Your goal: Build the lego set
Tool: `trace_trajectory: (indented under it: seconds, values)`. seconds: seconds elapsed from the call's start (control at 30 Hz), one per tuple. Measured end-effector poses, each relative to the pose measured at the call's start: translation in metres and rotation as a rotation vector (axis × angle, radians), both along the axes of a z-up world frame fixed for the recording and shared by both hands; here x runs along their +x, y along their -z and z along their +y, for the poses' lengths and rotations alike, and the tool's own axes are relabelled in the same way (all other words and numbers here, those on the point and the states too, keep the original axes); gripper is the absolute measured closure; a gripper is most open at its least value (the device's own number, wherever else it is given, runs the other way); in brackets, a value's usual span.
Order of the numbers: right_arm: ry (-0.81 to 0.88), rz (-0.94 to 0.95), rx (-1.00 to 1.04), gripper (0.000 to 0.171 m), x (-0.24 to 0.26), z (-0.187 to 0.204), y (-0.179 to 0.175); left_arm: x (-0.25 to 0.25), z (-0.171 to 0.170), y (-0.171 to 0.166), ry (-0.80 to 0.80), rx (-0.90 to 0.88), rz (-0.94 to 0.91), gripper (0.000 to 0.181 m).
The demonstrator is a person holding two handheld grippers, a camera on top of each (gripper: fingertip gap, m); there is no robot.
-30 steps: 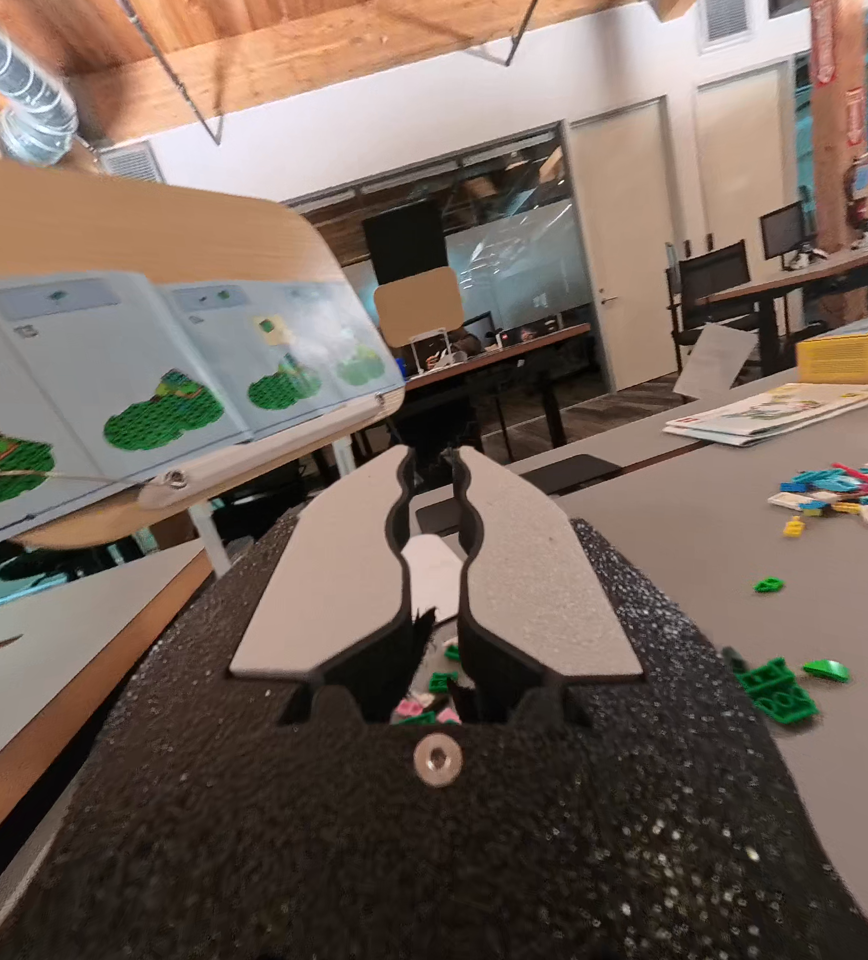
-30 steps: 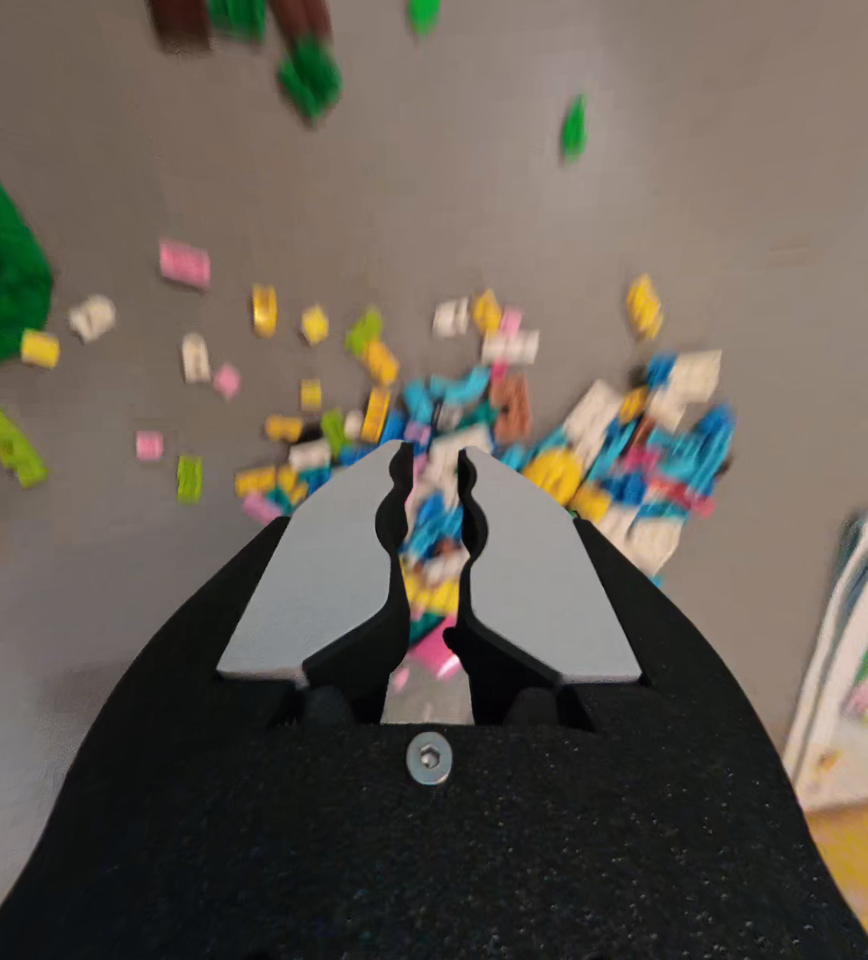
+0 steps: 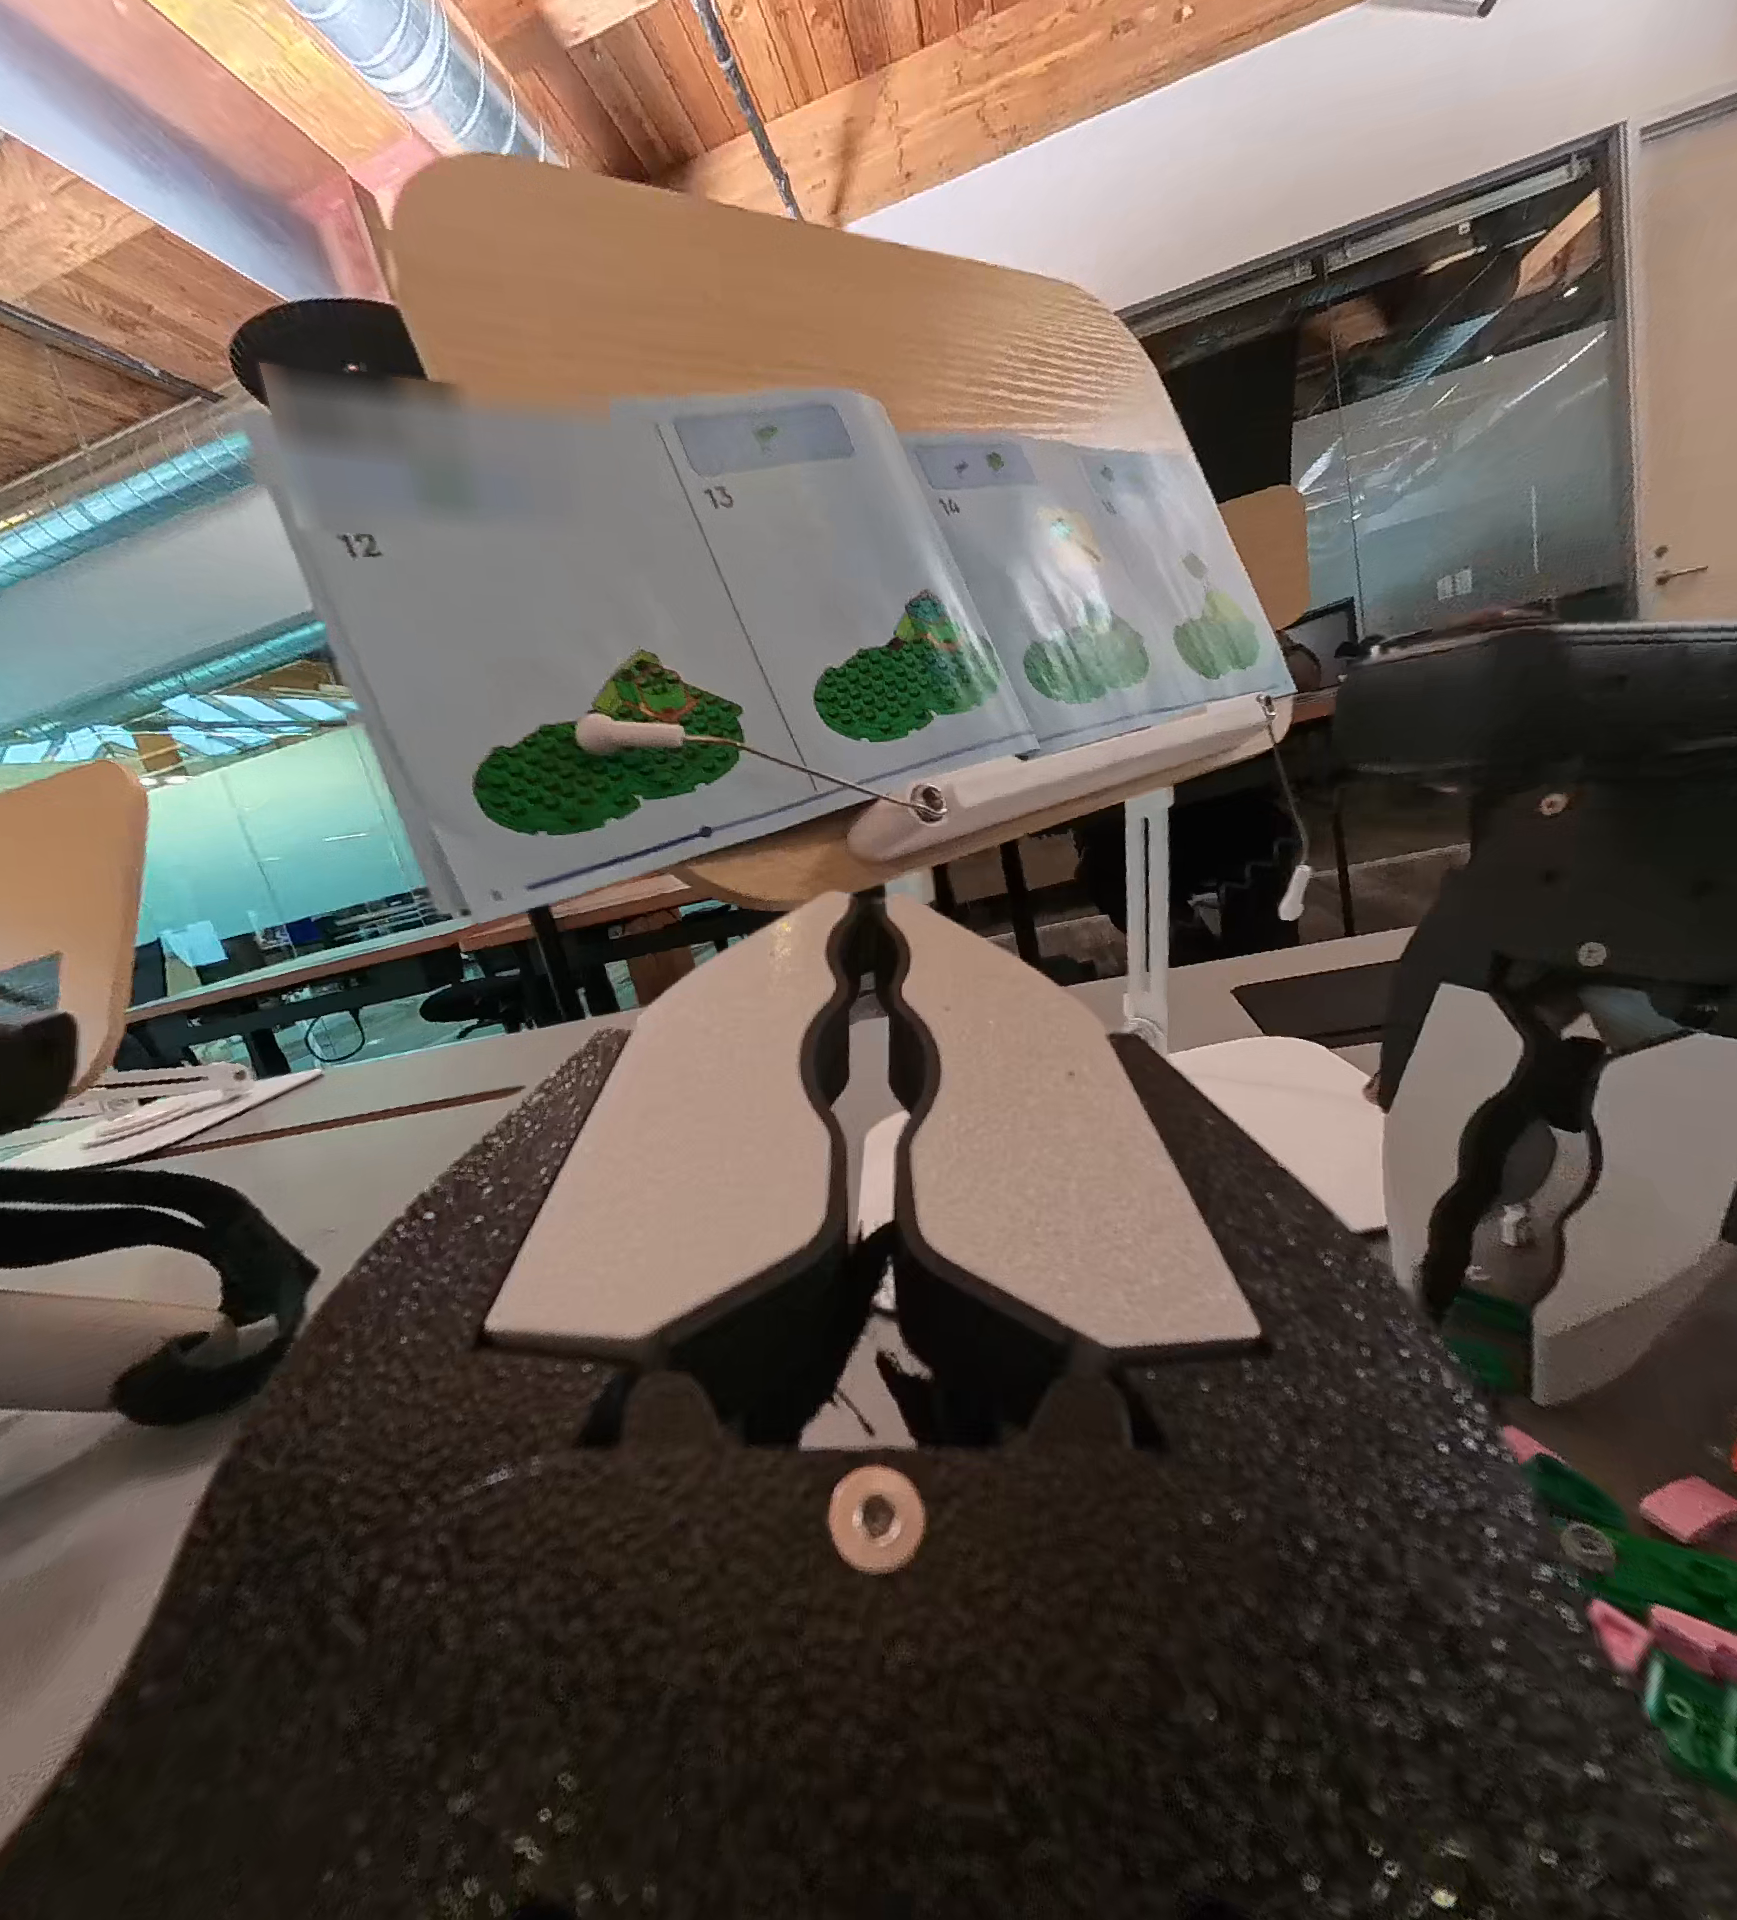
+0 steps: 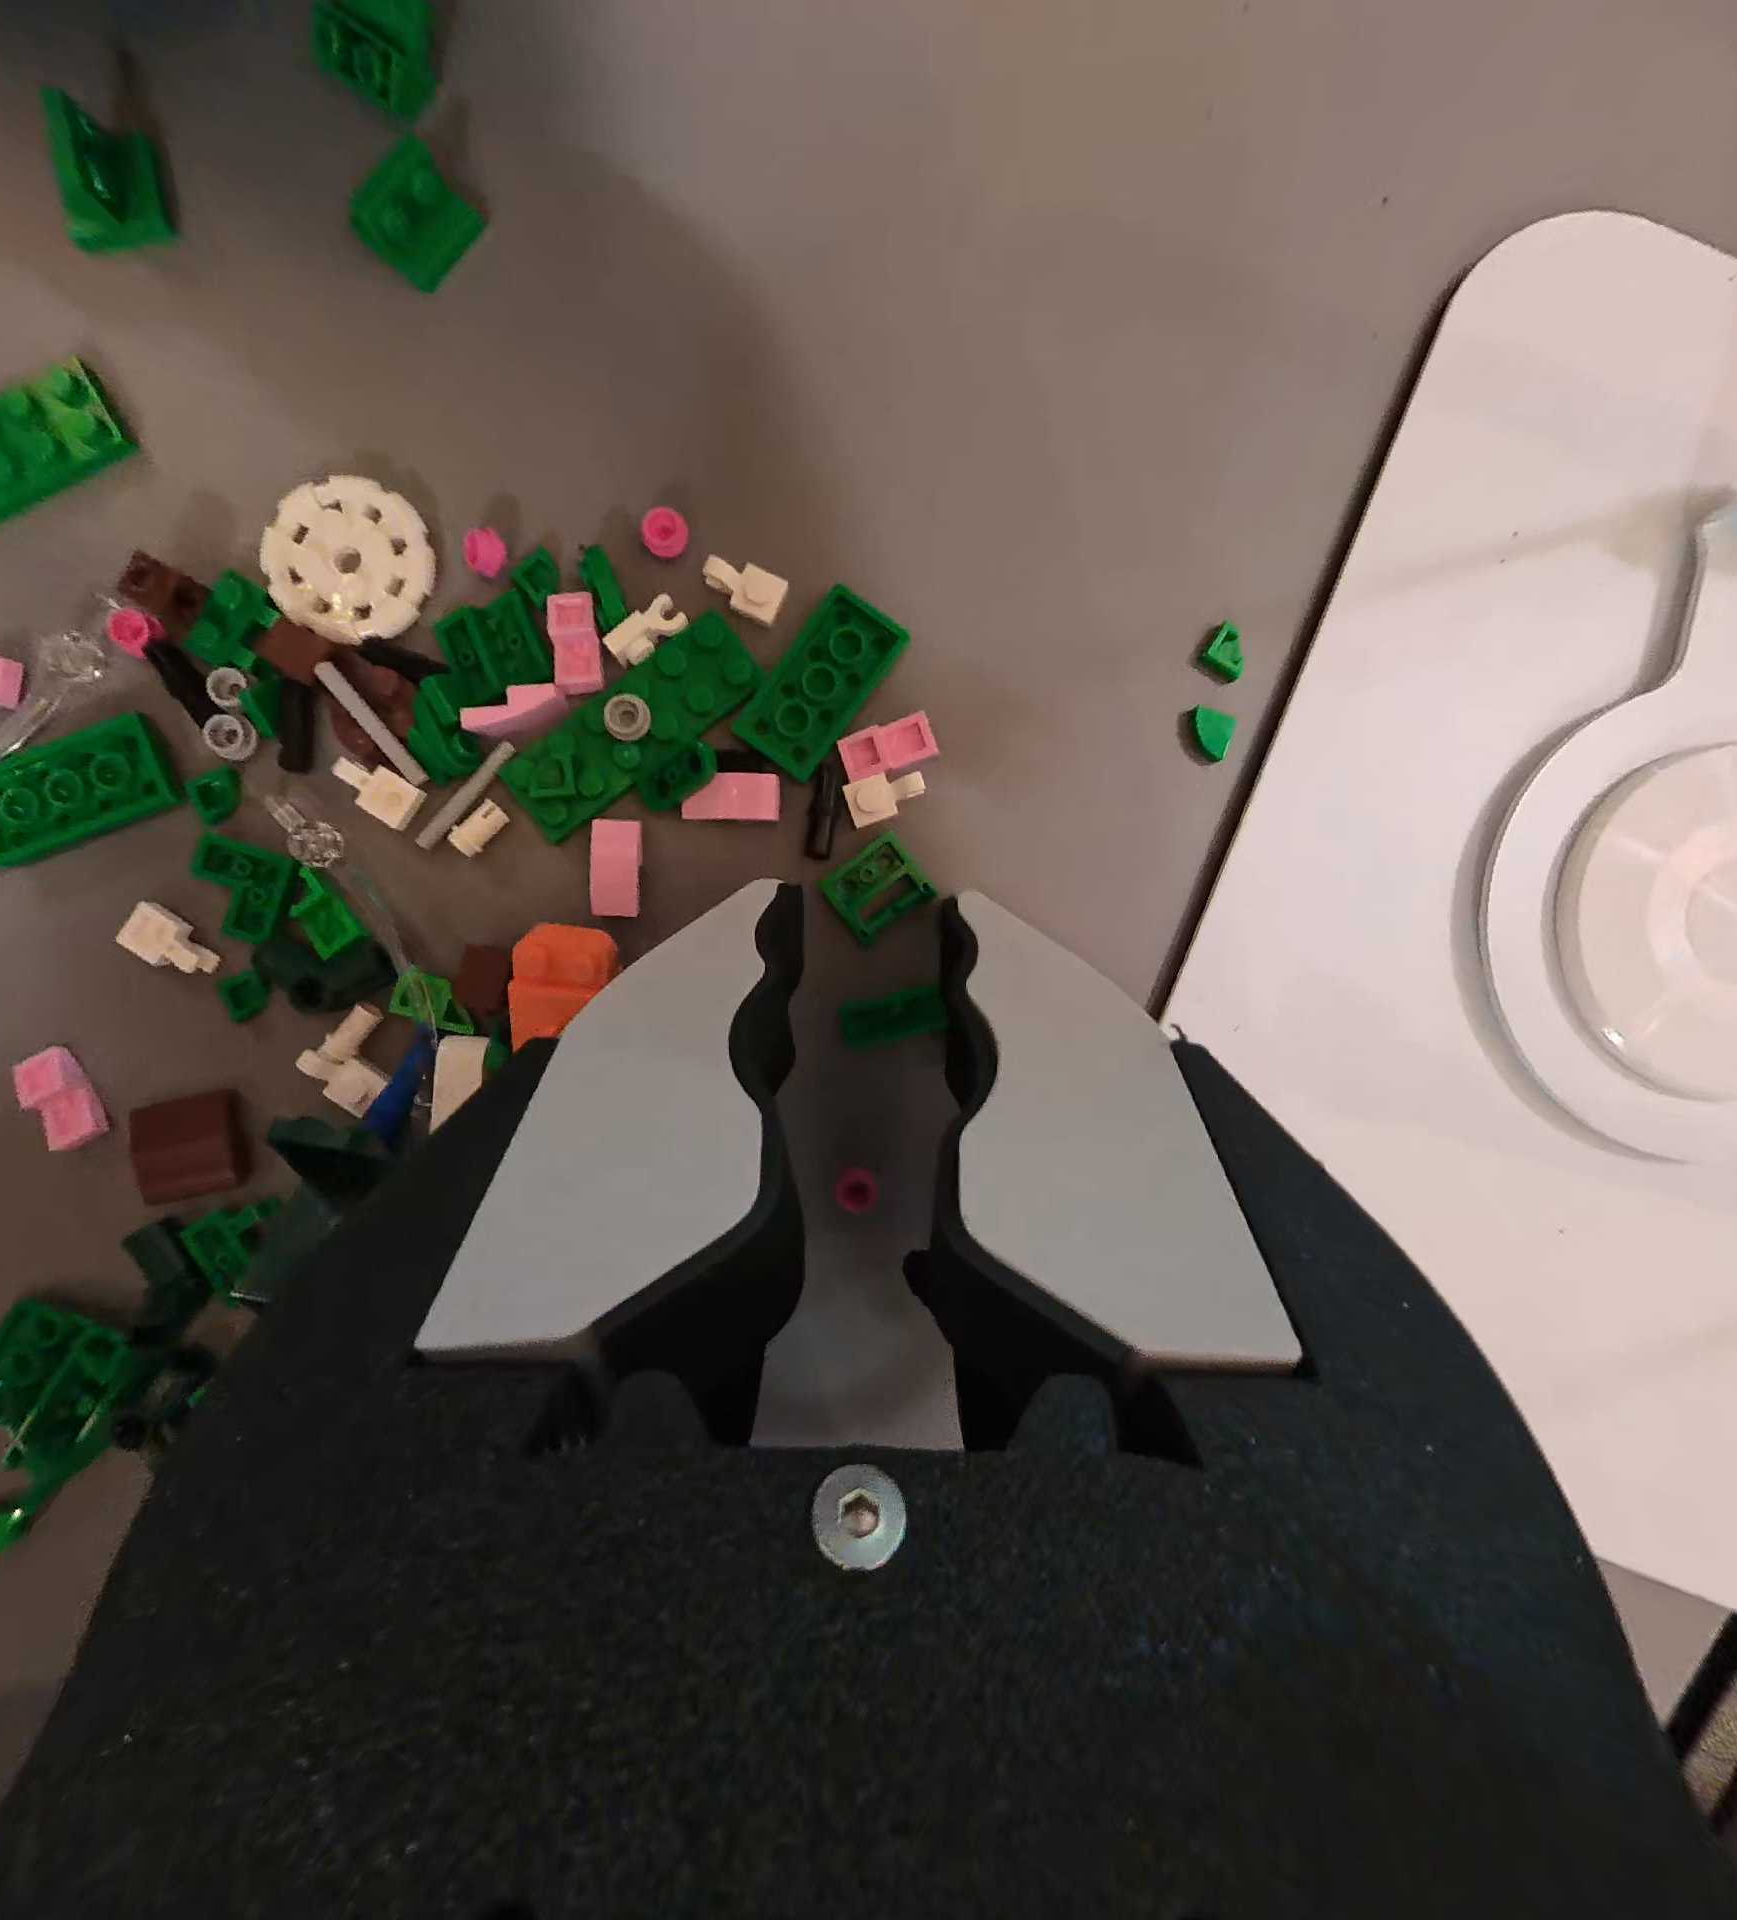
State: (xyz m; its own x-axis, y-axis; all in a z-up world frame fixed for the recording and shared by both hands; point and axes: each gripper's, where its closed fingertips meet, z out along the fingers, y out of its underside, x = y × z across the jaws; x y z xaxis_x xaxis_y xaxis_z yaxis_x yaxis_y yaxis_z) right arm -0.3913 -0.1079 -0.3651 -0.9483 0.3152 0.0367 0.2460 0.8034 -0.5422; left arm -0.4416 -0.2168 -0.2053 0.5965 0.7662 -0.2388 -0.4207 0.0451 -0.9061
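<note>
The right tool (image 4: 869, 914) hangs open over loose bricks on the grey bench (image 4: 947, 312), straddling a small green plate (image 4: 890, 1013) lying crosswise; closing squarely across its short sides would likely grip best. The left tool (image 3: 869, 920), apparently closed and empty, faces the instruction booklet (image 3: 635, 623).

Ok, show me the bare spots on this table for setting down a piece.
Bare grey table lies between the brick pile and the white stand base, broken only by two small green pieces. Left of that, loose bricks crowd it.
</note>
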Motion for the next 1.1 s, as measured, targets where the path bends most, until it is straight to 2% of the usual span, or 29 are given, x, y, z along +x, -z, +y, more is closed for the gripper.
trace_trajectory:
  seconds: [0.3, 0.47, 0.6, 0.67, 0.77, 0.87, 1.0, 1.1]
  values:
    - [-0.105, 0.087, 0.031, 0.154, 0.000, -0.004, -0.001, -0.007, -0.006, 0.003, 0.016, 0.028, -0.066, 0.181]
    - [-0.069, 0.068, -0.023, 0.154, 0.003, -0.006, -0.006, -0.004, 0.004, 0.007, 0.061, -0.044, -0.065, 0.180]
    - [-0.010, 0.011, -0.175, 0.154, 0.009, -0.007, -0.020, 0.018, 0.035, 0.024, 0.232, -0.261, -0.007, 0.171]
    - [-0.007, -0.006, -0.248, 0.154, 0.015, -0.010, -0.032, 0.035, 0.052, 0.037, 0.296, -0.425, 0.083, 0.158]
    - [-0.043, -0.057, -0.338, 0.155, 0.030, -0.022, -0.053, 0.062, 0.067, 0.057, 0.377, -0.634, 0.247, 0.157]
    - [-0.092, -0.102, -0.351, 0.155, 0.042, -0.033, -0.066, 0.076, 0.074, 0.066, 0.399, -0.728, 0.334, 0.149]
    - [-0.148, -0.126, -0.259, 0.156, 0.051, -0.042, -0.064, 0.087, 0.074, 0.064, 0.411, -0.761, 0.438, 0.153]
    - [-0.153, -0.103, -0.189, 0.156, 0.048, -0.043, -0.061, 0.087, 0.071, 0.067, 0.427, -0.787, 0.441, 0.151]
